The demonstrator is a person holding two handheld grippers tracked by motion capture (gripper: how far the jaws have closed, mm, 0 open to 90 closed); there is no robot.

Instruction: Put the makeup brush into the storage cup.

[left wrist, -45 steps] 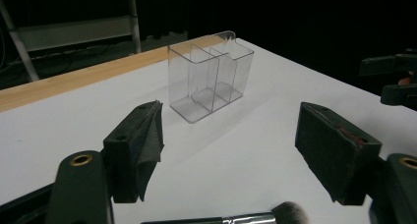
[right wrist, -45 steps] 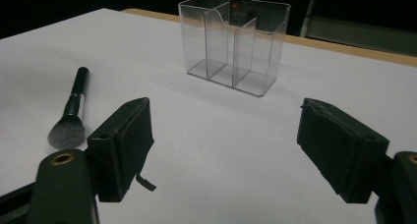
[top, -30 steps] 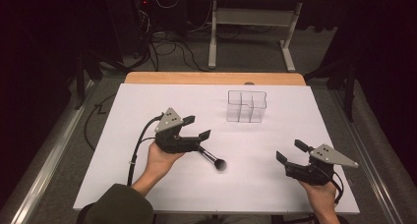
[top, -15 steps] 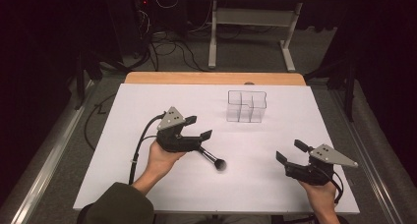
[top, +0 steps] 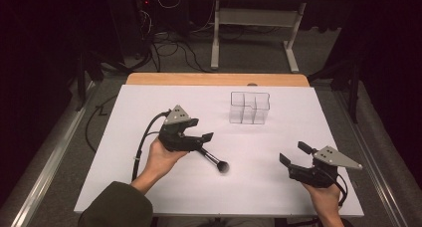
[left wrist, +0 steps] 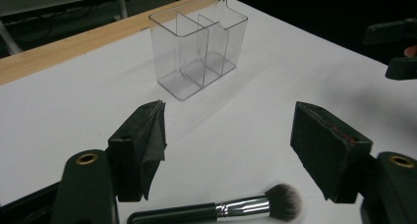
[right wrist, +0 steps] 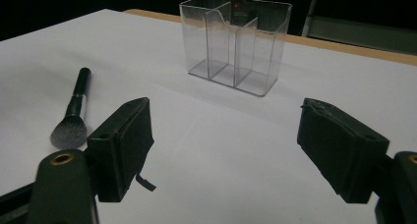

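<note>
One makeup brush (left wrist: 216, 210) flat on table, under your left gripper (top: 199, 137): jaws wide, just been closing slightly, nothing held. Light, rigid, slick handle, soft bristles; take mid-handle. Right gripper (top: 294, 155) gapes empty.

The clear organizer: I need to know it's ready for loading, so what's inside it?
The clear organizer holds nothing; all three compartments show bare floors through the walls. The makeup brush lies outside on the table.

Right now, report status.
Left gripper open, over makeup brush. Right gripper open, empty. Brush flat on table, untouched. Clear organizer unobstructed.
</note>
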